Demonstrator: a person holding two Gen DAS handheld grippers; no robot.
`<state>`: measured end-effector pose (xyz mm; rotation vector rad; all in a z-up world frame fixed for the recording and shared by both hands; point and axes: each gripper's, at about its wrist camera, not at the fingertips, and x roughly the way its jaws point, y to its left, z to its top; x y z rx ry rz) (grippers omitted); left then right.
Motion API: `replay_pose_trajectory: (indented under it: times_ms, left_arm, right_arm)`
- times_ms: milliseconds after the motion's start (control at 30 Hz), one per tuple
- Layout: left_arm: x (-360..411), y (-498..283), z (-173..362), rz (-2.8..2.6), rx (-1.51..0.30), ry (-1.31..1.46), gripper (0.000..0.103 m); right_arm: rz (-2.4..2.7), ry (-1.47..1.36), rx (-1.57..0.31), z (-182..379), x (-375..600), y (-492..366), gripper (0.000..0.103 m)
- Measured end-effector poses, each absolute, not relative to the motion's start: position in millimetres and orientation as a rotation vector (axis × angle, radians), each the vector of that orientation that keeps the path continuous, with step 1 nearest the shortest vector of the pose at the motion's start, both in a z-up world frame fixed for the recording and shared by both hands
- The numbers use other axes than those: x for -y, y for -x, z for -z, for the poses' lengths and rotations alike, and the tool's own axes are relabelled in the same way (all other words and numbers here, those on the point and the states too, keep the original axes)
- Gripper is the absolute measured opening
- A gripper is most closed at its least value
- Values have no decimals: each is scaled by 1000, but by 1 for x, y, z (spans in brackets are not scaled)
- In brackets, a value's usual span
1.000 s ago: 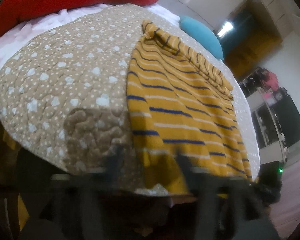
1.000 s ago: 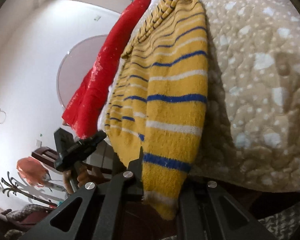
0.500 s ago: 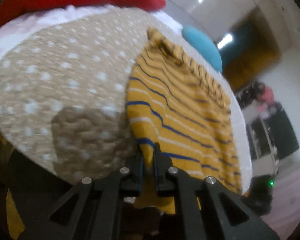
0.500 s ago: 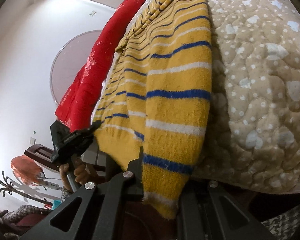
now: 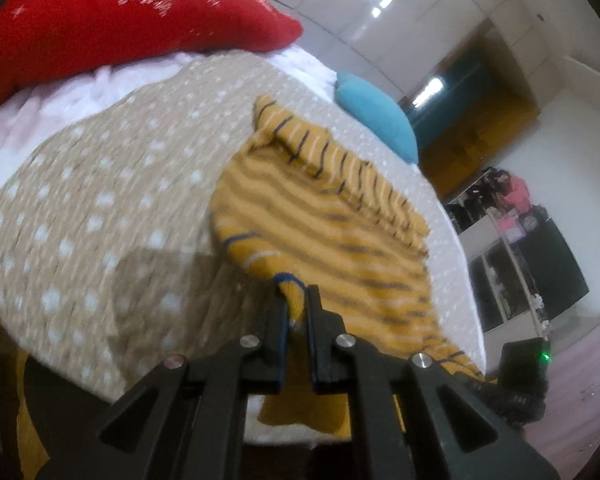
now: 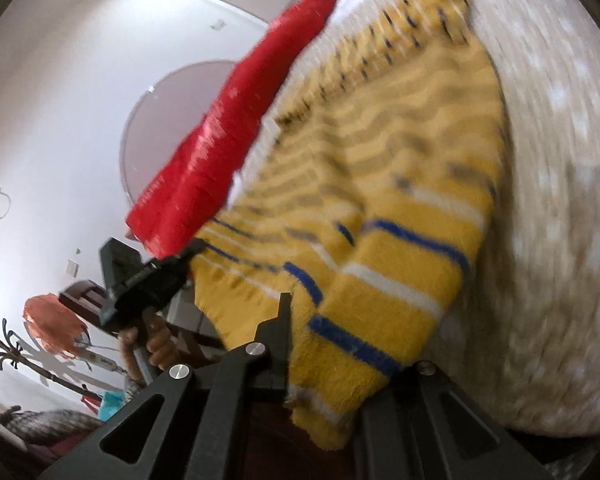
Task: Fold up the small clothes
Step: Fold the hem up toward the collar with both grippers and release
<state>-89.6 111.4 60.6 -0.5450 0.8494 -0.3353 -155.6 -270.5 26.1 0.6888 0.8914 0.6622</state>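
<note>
On a beige white-dotted quilted bed cover (image 5: 100,216) lies a yellow knitted sweater with blue and white stripes (image 5: 340,232); left gripper (image 5: 297,312) and right gripper (image 6: 324,344) each clamp its hem. Uneven lifting could skew the fold.

Left tongs (image 5: 296,300): black, two fingers pinched together on a fold of the sweater (image 5: 340,240), angled downward. Also seen in the right wrist view (image 6: 184,256), its tip at the sweater's far hem corner; a hand (image 6: 152,340) grips its handle from below.

Right tongs (image 6: 324,340): black, clamped on the near hem; left finger (image 6: 282,332) visible, right finger hidden under the knit.
</note>
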Motion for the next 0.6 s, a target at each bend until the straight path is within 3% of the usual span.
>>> replay_pose_trajectory:
  times_ms: [233, 600]
  left_arm:
    - [-98, 18, -102, 331, -784, 520, 7]
    - [-63, -122, -84, 301, -905, 504, 8]
  right_arm:
    - [-632, -641, -767, -77, 285, 95, 9]
    - [-548, -819, -789, -65, 327, -30, 11]
